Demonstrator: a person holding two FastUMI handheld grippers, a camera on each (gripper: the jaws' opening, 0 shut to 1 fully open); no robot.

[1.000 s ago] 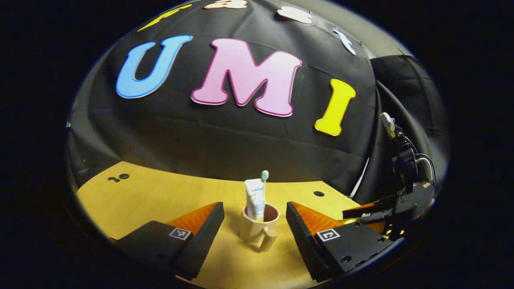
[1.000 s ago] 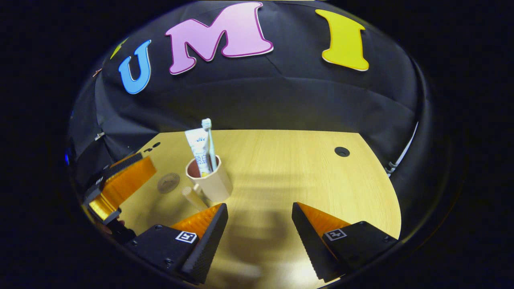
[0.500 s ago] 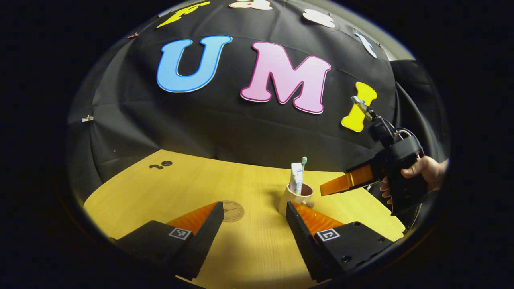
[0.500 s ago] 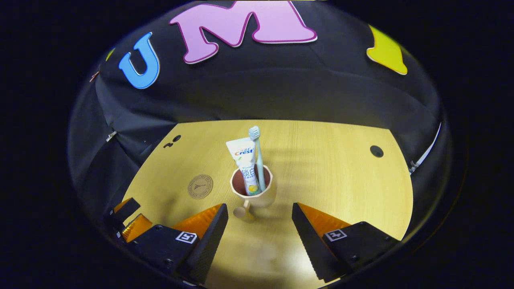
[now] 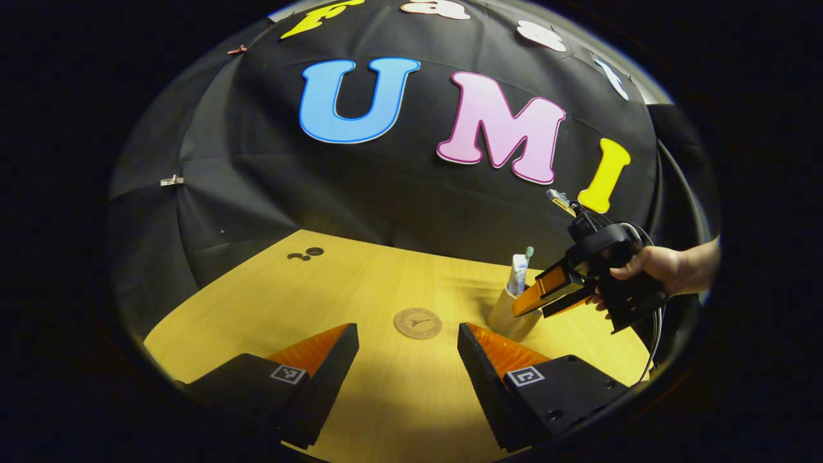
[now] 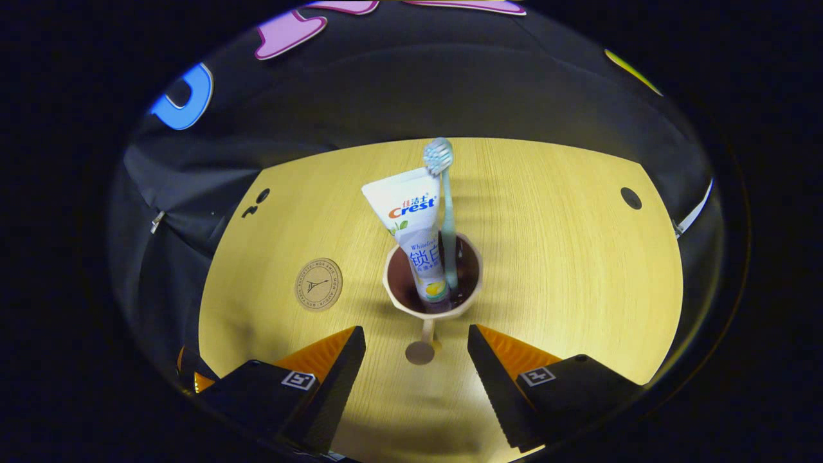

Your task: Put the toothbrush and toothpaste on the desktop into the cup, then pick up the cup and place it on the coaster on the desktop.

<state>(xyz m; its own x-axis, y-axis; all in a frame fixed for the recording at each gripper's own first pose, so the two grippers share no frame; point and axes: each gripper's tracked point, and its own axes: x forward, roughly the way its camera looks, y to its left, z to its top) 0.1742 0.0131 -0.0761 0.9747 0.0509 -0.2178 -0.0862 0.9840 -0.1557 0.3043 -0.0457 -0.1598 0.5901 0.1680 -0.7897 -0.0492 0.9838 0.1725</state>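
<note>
1. Lining up on the cup handle — right gripper spread apart, empty; left gripper likewise.
2. Toothbrush and toothpaste stand inside; coaster just beside.
3. Next: clamp handle, lift level.

One cup, one toothbrush, one toothpaste, one coaster.

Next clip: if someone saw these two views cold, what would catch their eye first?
Probably the cup standing mid-desk with the toothpaste and toothbrush sticking up out of it, its handle pointing at the open right gripper just short of it. Next, the round coaster lying bare to the cup's left in the right gripper view. The open left gripper hangs back over the desk.
</note>
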